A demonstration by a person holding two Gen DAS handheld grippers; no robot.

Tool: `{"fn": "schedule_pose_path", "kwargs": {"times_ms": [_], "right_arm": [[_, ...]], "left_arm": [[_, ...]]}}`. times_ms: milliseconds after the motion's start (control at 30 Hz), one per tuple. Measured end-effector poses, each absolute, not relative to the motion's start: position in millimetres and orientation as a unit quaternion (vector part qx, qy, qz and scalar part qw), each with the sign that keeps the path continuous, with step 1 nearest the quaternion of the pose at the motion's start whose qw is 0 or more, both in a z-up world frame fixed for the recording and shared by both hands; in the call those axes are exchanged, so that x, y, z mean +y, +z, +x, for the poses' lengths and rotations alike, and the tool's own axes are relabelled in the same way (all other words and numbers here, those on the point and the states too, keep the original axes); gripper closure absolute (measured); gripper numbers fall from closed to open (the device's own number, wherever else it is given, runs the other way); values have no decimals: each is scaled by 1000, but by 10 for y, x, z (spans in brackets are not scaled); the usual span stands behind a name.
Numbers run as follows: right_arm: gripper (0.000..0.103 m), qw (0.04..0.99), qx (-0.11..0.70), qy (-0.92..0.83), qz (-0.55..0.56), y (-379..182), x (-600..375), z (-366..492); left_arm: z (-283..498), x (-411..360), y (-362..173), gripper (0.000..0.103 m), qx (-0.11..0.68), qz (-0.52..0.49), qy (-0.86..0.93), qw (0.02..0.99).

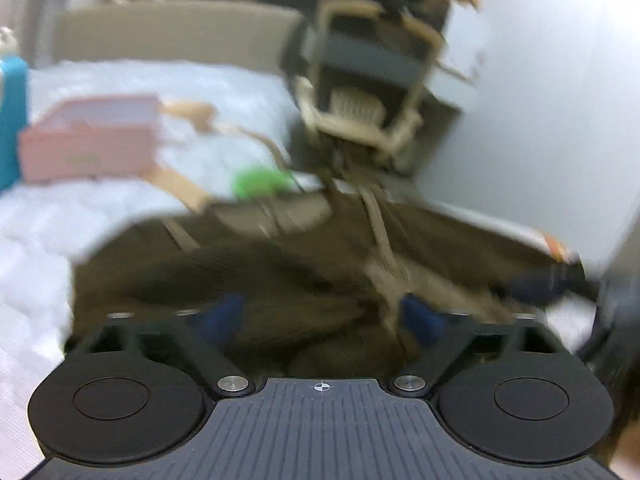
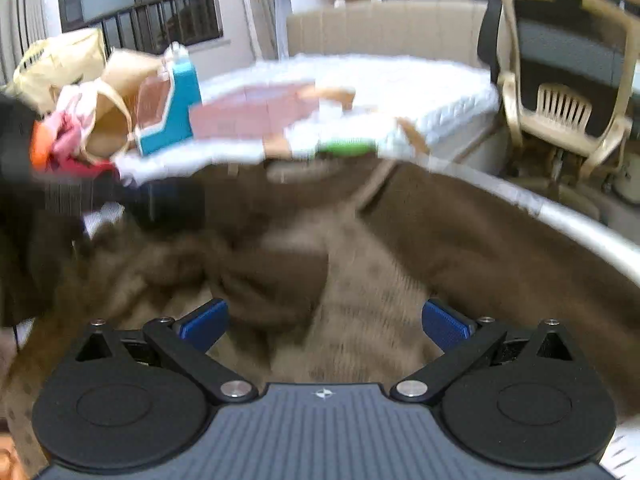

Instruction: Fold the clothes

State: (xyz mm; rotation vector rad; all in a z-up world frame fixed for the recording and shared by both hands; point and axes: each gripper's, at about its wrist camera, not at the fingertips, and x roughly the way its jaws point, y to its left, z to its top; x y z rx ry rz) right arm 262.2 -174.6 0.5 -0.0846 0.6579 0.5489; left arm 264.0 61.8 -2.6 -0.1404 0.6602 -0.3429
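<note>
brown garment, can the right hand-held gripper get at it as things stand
Probably yes. The right hand-held gripper is open right over the brown garment, which fills the space between and ahead of its fingers, with nothing lying in between. Motion blur hides whether it touches.

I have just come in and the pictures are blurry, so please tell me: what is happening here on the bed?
A person is folding clothes with a hand-held claw in each hand. A brown garment lies crumpled on the white bed. The left claw and the right claw are both open, right over the cloth, and neither visibly holds it. No tidy fold shows yet. Farther back on the bed are a pink box and something green.
</note>
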Motion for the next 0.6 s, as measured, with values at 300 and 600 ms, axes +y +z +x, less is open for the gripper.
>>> {"fn": "schedule_pose_path", "kwargs": {"times_ms": [300,600], "right_arm": [[35,893,357,274,-9,52,-1018,3305],[85,917,283,266,-85,251,-659,3489]], "left_arm": [[2334,907,128,1,294,-93,-148,940],[2265,1158,333,0,263,-73,-84,959]]}}
